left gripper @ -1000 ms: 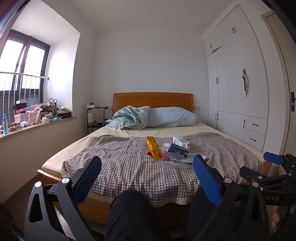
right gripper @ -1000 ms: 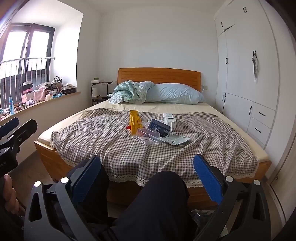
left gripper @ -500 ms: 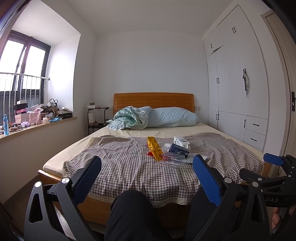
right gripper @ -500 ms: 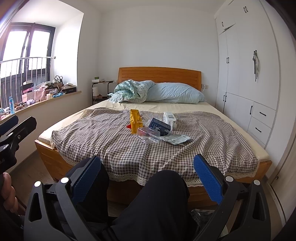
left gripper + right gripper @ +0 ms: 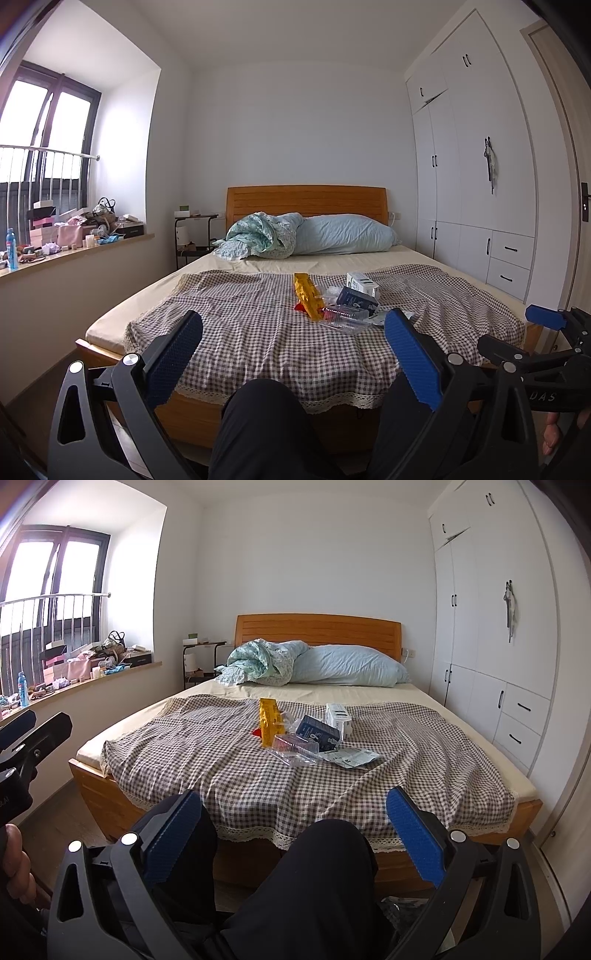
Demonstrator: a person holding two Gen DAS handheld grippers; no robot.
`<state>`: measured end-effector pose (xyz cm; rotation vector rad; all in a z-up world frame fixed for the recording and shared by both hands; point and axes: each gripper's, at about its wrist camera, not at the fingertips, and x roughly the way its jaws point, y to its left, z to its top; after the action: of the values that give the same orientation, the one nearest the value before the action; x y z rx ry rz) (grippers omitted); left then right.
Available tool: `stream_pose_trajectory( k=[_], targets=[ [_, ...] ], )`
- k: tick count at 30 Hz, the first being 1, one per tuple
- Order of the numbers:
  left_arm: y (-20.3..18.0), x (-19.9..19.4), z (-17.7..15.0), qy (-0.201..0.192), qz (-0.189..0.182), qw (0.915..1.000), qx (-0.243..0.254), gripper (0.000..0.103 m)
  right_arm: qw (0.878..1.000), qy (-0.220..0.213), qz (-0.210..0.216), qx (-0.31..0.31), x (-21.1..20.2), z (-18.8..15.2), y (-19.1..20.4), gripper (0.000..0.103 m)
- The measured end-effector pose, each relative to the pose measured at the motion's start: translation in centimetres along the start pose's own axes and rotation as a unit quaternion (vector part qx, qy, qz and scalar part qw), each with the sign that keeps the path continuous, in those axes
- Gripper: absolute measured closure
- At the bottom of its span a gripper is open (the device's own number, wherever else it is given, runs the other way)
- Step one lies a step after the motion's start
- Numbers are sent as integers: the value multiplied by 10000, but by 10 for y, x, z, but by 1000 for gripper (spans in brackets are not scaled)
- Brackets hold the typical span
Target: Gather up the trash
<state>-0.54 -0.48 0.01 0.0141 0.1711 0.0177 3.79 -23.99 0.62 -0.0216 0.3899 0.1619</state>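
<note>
A small heap of trash lies mid-bed on the checked cloth [image 5: 240, 325]: a yellow wrapper [image 5: 306, 293] [image 5: 269, 716], a clear plastic box [image 5: 345, 319] [image 5: 295, 749], a dark blue carton [image 5: 356, 301] [image 5: 318, 734], a white carton [image 5: 364, 282] [image 5: 338, 716] and a flat paper packet [image 5: 349, 757]. My left gripper [image 5: 291, 360] and right gripper [image 5: 293, 838] are both open and empty, held well short of the bed above the person's dark-trousered legs [image 5: 266, 428]. The right gripper's tip [image 5: 545, 319] shows at the left view's right edge.
A wooden bed [image 5: 107, 794] with headboard, blue pillow [image 5: 343, 234] and bunched quilt [image 5: 262, 234]. White wardrobes [image 5: 472, 184] line the right wall. A cluttered windowsill [image 5: 74, 236] runs along the left, with a side table [image 5: 194, 236] in the corner.
Both views have risen and pitched slightly; the bed and trash sit a little lower in the frames. Both grippers stay open.
</note>
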Motion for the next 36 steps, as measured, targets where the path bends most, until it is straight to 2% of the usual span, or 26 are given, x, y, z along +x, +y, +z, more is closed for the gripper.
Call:
stream_pose_trajectory(
  k=[36],
  targets=[
    [-3,1,-1,21,6,10000,33,7,10000,21,26,0,0,-1,1,6]
  ],
)
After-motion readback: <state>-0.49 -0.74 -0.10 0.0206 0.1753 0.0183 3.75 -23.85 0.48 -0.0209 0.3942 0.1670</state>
